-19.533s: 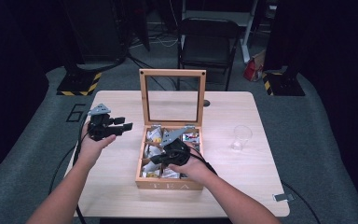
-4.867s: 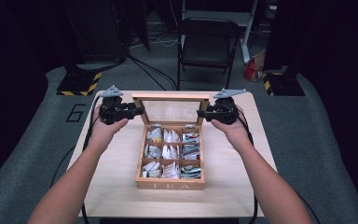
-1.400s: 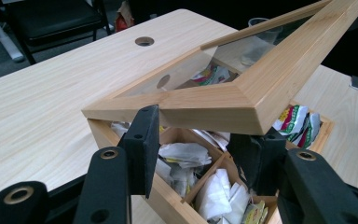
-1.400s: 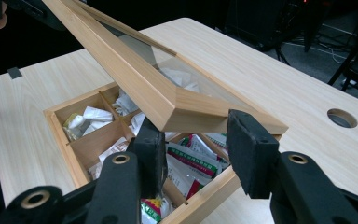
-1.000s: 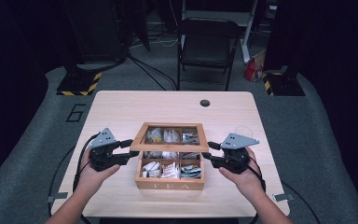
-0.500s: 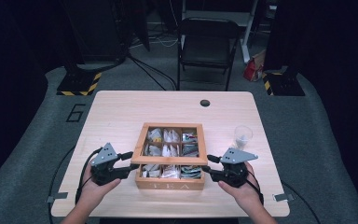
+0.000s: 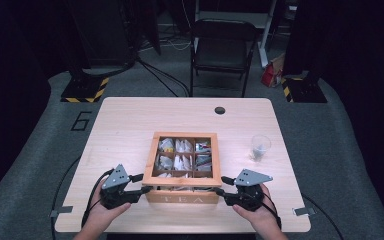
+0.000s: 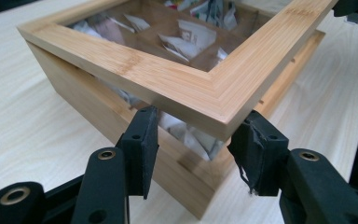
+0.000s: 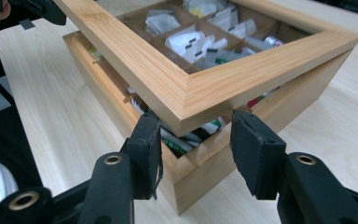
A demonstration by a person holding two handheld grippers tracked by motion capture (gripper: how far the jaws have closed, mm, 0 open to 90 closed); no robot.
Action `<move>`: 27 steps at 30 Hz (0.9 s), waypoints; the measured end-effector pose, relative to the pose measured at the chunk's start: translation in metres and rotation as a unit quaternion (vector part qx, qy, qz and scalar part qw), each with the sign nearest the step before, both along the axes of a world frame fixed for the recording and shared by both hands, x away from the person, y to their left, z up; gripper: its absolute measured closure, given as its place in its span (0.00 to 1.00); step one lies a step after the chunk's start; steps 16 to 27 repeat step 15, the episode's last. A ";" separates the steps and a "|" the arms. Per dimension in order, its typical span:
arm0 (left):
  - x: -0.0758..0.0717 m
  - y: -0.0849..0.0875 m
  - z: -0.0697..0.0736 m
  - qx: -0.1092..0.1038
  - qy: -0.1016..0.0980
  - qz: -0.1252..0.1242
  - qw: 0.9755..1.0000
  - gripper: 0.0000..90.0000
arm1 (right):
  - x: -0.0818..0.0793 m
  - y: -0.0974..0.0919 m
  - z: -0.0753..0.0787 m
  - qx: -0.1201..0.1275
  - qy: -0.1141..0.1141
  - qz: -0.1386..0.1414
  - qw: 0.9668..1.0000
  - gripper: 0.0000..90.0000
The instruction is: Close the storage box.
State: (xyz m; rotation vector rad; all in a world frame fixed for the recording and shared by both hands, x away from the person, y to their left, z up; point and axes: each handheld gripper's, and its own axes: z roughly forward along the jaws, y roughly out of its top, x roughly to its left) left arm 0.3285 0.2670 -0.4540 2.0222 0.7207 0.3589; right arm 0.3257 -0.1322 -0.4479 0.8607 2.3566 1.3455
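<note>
The pale wooden surface (image 7: 130, 125) carries a wooden tea box (image 7: 182, 192) near its front edge, a clear cup (image 7: 260, 146) well apart to its right. The box's glass-paned lid (image 8: 186, 88) hangs almost shut, a narrow gap left above the packets (image 9: 200, 44). It looks rigid and fairly light, though the pane is probably fragile, so the wooden frame corners are the place to hold. The left hand-held gripper (image 8: 193, 147) is clamped on one front corner; the right hand-held gripper (image 9: 196, 140), pads apart, straddles the other.
</note>
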 end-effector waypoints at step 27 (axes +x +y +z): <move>-0.015 0.008 -0.008 0.011 0.036 0.002 0.999 0.49 | -0.005 -0.008 -0.001 0.021 0.026 0.000 0.999 0.53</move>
